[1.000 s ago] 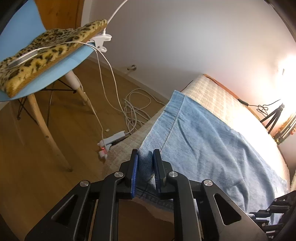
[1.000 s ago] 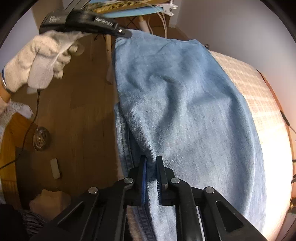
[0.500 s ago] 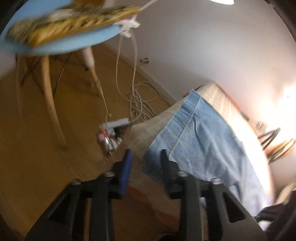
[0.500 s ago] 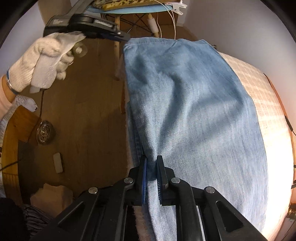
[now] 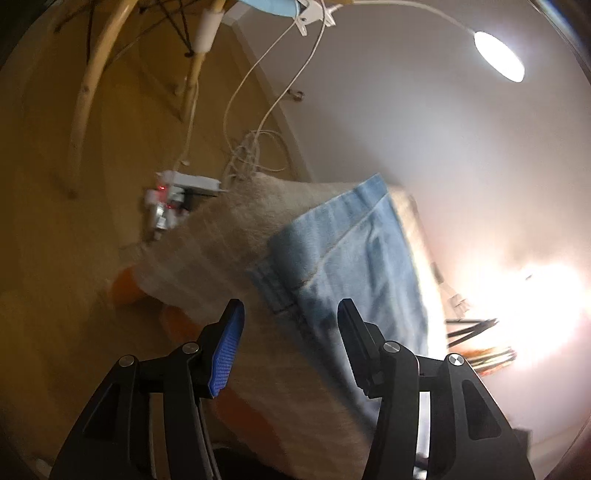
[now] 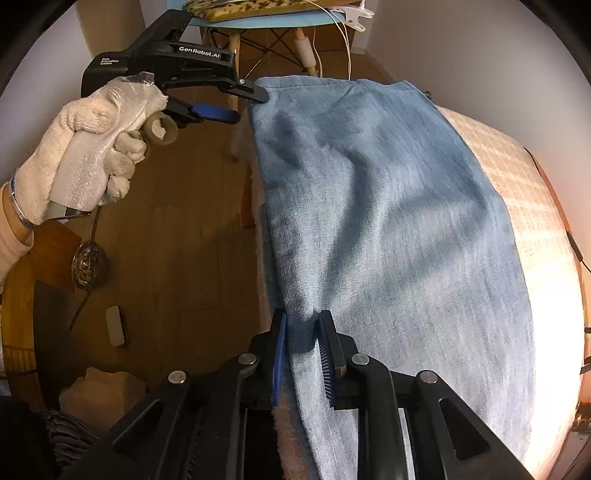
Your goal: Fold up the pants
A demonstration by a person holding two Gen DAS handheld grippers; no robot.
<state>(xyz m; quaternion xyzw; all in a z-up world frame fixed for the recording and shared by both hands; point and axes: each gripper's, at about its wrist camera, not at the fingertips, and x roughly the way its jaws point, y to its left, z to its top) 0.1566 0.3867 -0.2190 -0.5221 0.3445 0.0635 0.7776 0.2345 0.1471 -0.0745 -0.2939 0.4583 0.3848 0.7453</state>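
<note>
Light-blue denim pants [image 6: 388,221] lie flat along a bed covered with a beige blanket [image 6: 517,166]. My right gripper [image 6: 303,332] sits at their near left edge. Its jaws are opening, and a pinched fold of denim still fills the gap and touches both pads. A gloved hand [image 6: 85,147] holds my left gripper [image 6: 249,108] at the far left corner of the pants. In the left wrist view the left gripper [image 5: 288,332] has its jaws opening and wide apart. The hem of the pants [image 5: 362,251] lies loose beyond the jaws, untouched.
A blue-seated chair [image 6: 266,16] with a leopard cushion stands past the bed's end. A power strip [image 5: 184,184] and white cables [image 5: 255,147] lie on the wooden floor. A round wooden table [image 6: 22,295] is at lower left. A lamp [image 5: 498,55] and a tripod [image 5: 476,328] stand by the wall.
The left gripper has let go of the pants' corner, opened wide, sunk and rolled. The right gripper has stayed put while its jaws spread a little around the fold.
</note>
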